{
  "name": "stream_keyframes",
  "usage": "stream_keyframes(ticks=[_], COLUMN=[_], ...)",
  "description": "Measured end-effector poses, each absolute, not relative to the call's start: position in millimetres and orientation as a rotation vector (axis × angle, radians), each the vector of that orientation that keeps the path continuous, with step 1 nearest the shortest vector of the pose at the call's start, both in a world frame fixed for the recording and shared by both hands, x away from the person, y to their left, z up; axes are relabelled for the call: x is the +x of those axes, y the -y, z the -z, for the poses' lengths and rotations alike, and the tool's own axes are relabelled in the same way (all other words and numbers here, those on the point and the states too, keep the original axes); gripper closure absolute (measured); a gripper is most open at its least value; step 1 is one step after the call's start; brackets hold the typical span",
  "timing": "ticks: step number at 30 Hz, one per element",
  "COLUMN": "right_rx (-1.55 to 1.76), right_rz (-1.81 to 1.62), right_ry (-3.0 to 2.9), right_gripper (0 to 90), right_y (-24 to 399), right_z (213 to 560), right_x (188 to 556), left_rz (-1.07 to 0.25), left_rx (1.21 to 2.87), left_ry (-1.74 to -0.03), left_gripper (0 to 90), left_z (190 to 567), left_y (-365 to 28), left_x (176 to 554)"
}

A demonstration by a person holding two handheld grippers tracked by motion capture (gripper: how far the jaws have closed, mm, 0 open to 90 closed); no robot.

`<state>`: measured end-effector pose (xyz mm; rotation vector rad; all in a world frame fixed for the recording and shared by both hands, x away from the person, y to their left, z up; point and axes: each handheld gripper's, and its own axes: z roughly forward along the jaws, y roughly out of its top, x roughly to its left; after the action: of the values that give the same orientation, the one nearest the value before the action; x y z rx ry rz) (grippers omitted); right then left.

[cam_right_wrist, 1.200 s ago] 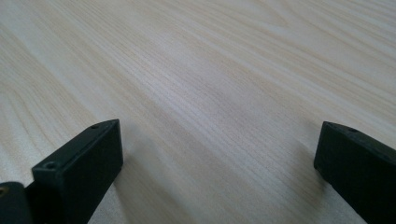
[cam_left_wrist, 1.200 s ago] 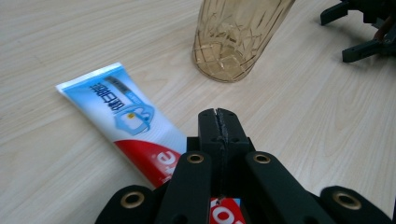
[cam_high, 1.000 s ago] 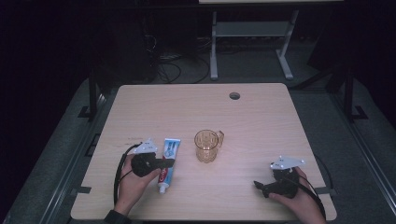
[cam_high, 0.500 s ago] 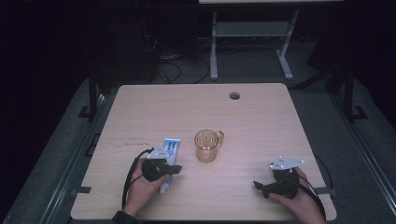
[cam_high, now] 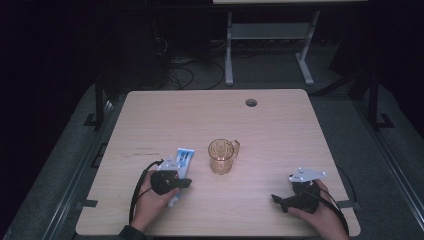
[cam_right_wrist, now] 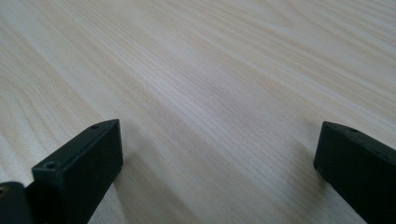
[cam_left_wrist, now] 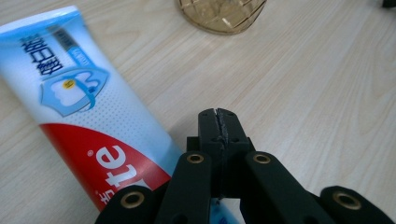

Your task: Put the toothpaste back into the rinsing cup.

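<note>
Left claw (cam_high: 186,182) sliding across toothpaste tube (cam_left_wrist: 79,116), jaws pressed together, holding nothing; right claw (cam_right_wrist: 219,172) resting wide apart.

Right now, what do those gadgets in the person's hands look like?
Each hand holds a black tool. The left gripper ends in two flat, blocky black jaws on linkage arms with brass-coloured pivot rings, and a black cable loops from it. The right gripper carries a pale grey three-cornered plate on top. A dark cuff shows at the left wrist.
</note>
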<state>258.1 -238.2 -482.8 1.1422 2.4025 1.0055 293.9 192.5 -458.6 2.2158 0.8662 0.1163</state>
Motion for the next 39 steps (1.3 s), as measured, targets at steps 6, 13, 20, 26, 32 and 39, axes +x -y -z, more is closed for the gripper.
stream_keyframes(ticks=[6, 13, 20, 26, 32, 39], right_rx=[1.135, 1.132, 1.128, 1.129, 1.128, 1.128], right_rz=[-1.004, -1.004, -1.006, -1.005, -1.005, -1.005], right_ry=[-2.404, -2.406, -2.407, -2.411, -2.412, -2.412], right_gripper=[0.5, 0.5, 0.5, 0.5, 0.5, 0.6], right_y=[238, 238, 238, 238, 238, 238], right_z=[483, 483, 483, 483, 483, 483], right_x=[258, 258, 258, 257, 257, 257], left_rz=[-0.132, -0.138, -0.138, -0.147, -0.153, -0.160], left_rx=[2.216, 2.217, 2.211, 2.207, 2.213, 2.213], left_ry=[-0.888, -0.913, -0.941, -0.971, -0.973, -0.948], left_gripper=[90.0, 90.0, 90.0, 90.0, 90.0, 90.0], left_z=[458, 457, 455, 454, 453, 446], left_y=[-200, -213, -225, -236, -236, -233], left_x=[294, 294, 291, 288, 288, 284])
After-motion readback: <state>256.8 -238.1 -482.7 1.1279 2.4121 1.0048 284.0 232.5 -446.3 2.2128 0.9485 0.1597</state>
